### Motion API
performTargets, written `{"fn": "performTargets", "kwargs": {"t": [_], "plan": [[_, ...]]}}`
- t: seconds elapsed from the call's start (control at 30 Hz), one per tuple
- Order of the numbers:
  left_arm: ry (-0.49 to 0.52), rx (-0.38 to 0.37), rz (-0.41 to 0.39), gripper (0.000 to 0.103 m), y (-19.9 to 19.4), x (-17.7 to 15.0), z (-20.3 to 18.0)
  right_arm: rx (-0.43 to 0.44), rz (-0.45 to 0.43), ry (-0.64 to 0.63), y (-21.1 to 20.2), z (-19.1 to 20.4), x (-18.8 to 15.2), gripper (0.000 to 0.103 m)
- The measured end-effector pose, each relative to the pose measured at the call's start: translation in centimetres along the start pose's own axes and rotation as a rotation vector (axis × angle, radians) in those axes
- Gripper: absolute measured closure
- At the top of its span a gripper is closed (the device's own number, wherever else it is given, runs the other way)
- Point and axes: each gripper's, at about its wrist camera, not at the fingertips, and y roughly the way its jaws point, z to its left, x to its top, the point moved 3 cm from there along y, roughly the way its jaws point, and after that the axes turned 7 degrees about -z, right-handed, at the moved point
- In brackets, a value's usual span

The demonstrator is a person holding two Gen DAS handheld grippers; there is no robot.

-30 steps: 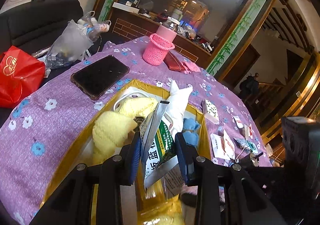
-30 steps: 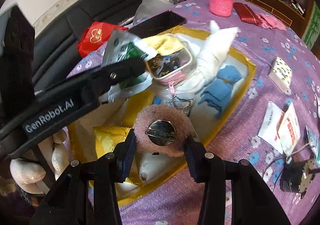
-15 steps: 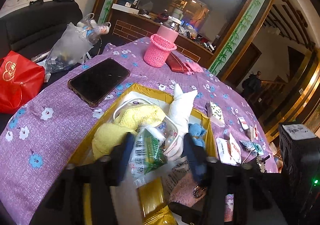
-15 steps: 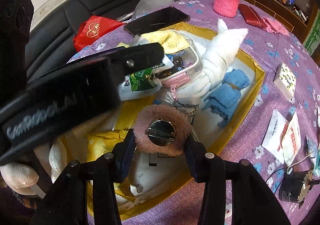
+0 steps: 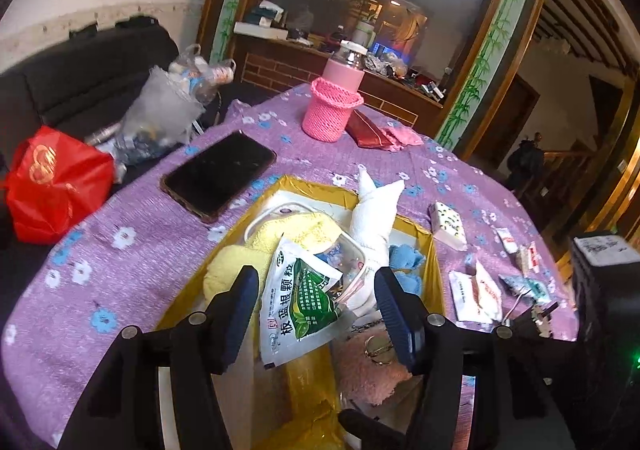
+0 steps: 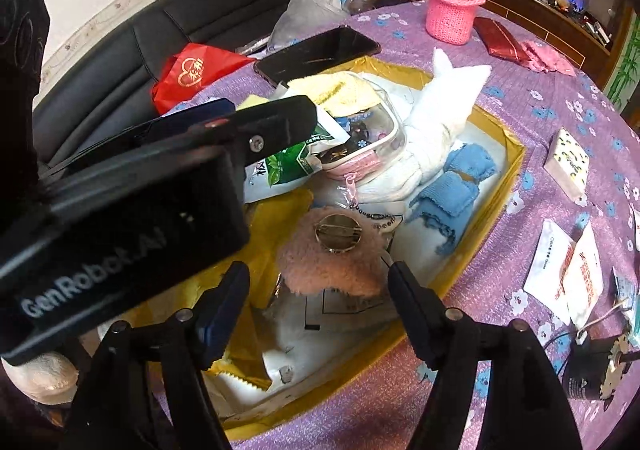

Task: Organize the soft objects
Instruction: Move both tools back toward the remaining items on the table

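I can read "GenRobot.AI" in pale letters on the side of the left tool point(image 6: 124, 218). The green and white packet point(image 5: 298, 302) beside the yellow cloth has big Chinese words on it, "板蓝根颗粒". The red bag point(image 6: 192, 70) left of the packet shows a gold heart sign with writing inside that is too small for me to read. The white sachets point(image 6: 564, 270) right of the packet have red print, also too small.

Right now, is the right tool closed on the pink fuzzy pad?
No, the right tool is open, and the pink fuzzy pad lies loose between its fingers in the yellow box.
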Motion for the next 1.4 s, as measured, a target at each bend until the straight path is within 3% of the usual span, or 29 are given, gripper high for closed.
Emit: {"fn": "performTargets", "kwargs": {"t": [0.37, 0.9, 1.13, 1.4], "plan": [[0.127, 0.095, -0.081, 0.039, -2.6, 0.0, -2.5, 0.002, -0.103, 0.04, -4.9, -1.5, -2.4, 0.031], [0.283, 0.088, -0.086, 0.039, -4.9, -2.0, -10.0, -0.059, -0.212, 0.226, -11.9, -9.1, -9.0, 0.031], [0.354, 0.065, -0.059, 0.04, -4.5, -3.4, -13.6, -0.112, -0.253, 0.353, -15.0, -14.8, -12.8, 0.03], [0.341, -0.012, 0.059, 0.04, -2.7, -5.0, -15.6, -0.193, -0.286, 0.585, -18.7, -23.2, -18.8, 0.029]]}}
